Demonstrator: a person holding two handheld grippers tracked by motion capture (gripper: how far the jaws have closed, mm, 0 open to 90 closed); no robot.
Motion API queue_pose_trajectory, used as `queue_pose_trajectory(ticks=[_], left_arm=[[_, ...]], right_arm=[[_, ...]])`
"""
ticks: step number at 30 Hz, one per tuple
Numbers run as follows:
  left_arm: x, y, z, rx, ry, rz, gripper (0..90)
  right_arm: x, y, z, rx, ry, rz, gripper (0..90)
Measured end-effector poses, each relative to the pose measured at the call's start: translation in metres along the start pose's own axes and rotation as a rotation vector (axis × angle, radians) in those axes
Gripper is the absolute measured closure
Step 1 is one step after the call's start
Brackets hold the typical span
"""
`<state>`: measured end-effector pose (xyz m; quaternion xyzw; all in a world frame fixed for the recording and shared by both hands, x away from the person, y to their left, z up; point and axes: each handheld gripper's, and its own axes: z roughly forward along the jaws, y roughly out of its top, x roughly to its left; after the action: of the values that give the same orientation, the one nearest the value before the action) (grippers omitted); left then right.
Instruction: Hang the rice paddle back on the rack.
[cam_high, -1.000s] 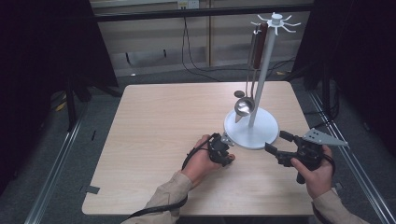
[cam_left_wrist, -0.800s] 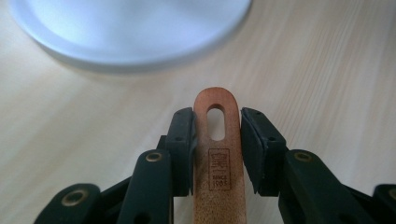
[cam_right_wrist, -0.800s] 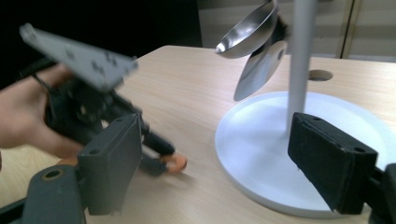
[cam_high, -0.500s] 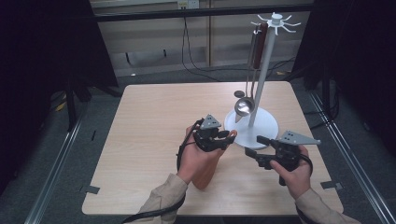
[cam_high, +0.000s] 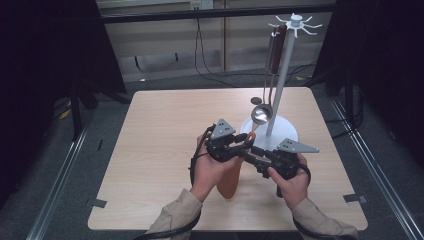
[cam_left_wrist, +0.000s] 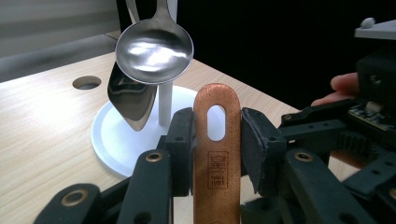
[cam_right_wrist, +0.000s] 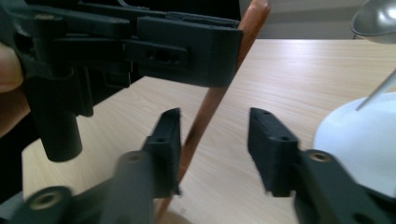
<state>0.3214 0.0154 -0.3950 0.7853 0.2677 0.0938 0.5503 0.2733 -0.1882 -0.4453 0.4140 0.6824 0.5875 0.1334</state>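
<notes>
A: Which step now?

B: A handover, I think. The left gripper (cam_high: 239, 146) is clamped on the copper-orange flat spatula handle with the slotted hang-hole (cam_left_wrist: 216, 154), held above the pale wood table (cam_high: 165, 140), at 7 o'clock from the white round-base utensil stand (cam_high: 285, 131).

A: And the right gripper (cam_right_wrist: 215, 149)?

B: Its jaws have just been closing, with the handle between them; the pads are not pressing yet. Next: squeeze firm, then the left lets go. The smooth handle may slip. A shiny steel ladle (cam_left_wrist: 154, 48) hangs nearby.
</notes>
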Motion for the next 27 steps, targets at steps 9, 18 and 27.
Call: queue_pose_trajectory(ticks=[9, 18, 27], left_arm=[[0.000, 0.003, -0.004, -0.032, -0.001, 0.013, 65.5], [0.011, 0.002, -0.006, -0.077, 0.051, 0.031, 28.5], [0.032, -0.016, -0.012, -0.030, 0.113, -0.009, 18.7]], right_arm=[[0.002, -0.001, 0.014, -0.033, 0.044, 0.074, 81.1], [-0.007, 0.014, -0.002, -0.064, 0.059, 0.068, 84.7], [-0.021, 0.035, -0.024, -0.069, 0.060, 0.020, 84.8]])
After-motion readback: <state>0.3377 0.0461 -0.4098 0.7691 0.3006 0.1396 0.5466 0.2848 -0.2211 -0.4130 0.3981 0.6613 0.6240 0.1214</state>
